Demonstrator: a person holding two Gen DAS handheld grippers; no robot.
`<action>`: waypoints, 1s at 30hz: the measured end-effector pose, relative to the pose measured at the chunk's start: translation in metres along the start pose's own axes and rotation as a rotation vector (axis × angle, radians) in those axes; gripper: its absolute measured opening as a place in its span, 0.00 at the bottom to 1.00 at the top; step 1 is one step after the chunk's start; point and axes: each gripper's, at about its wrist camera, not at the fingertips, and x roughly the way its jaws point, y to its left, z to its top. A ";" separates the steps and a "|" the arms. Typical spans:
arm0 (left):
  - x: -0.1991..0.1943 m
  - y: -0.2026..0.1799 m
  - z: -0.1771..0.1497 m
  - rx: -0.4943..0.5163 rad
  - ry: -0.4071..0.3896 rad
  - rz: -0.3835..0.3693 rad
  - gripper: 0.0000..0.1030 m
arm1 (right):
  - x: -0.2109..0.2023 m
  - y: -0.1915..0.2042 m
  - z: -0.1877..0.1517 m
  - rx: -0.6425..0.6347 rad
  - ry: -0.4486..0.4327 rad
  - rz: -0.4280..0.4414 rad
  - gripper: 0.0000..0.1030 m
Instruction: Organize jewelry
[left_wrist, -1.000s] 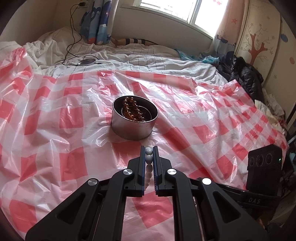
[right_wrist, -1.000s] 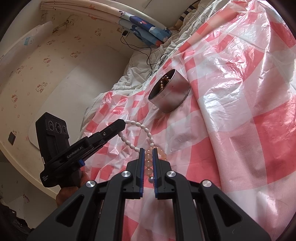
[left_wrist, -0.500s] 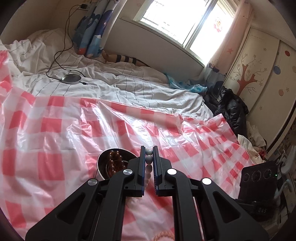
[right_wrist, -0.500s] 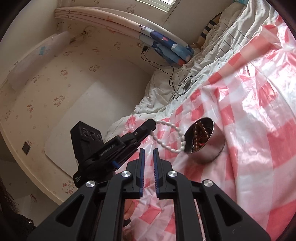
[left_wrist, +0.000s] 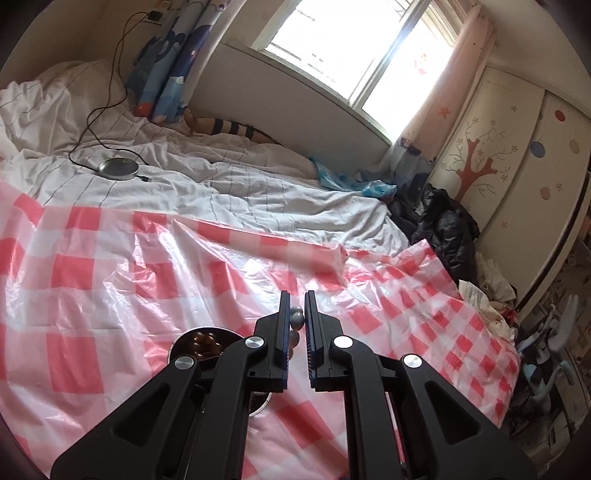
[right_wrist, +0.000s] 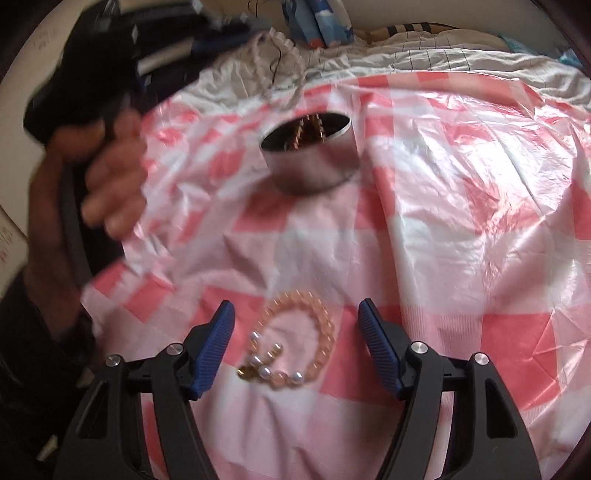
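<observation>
My left gripper (left_wrist: 296, 314) is shut on a strand of white beads (left_wrist: 296, 320), held up off the bed. Just below it and to the left stands the round metal tin (left_wrist: 199, 341) with brown beads inside, partly hidden by the gripper. In the right wrist view the tin (right_wrist: 312, 166) stands further back, and the white strand (right_wrist: 291, 85) hangs blurred above it. My right gripper (right_wrist: 295, 305) points down with its jaws opening wide. A pink bead bracelet (right_wrist: 327, 332) with small pearls lies on the cloth between them, touched by neither pad.
A red and white checked plastic sheet (left_wrist: 110, 280) covers the bed, with a white quilt (left_wrist: 258, 192) behind it. A round silver disc with a black cable (left_wrist: 119, 169) lies on the quilt. Dark clothes (left_wrist: 443, 229) are piled at the right. A hand (right_wrist: 110, 177) holds the left gripper.
The right gripper's jaws went from shut to wide apart as it tipped down over the pink bracelet. The left gripper carried the white strand up and over towards the tin.
</observation>
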 end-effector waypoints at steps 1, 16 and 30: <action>0.009 0.005 -0.003 -0.002 0.022 0.067 0.08 | 0.005 0.008 -0.005 -0.051 0.019 -0.055 0.60; -0.036 0.050 -0.042 -0.165 0.064 0.283 0.60 | -0.027 0.000 0.014 0.077 -0.128 0.150 0.08; -0.100 0.077 -0.075 -0.383 -0.032 0.291 0.73 | -0.053 0.012 0.131 0.125 -0.312 0.356 0.08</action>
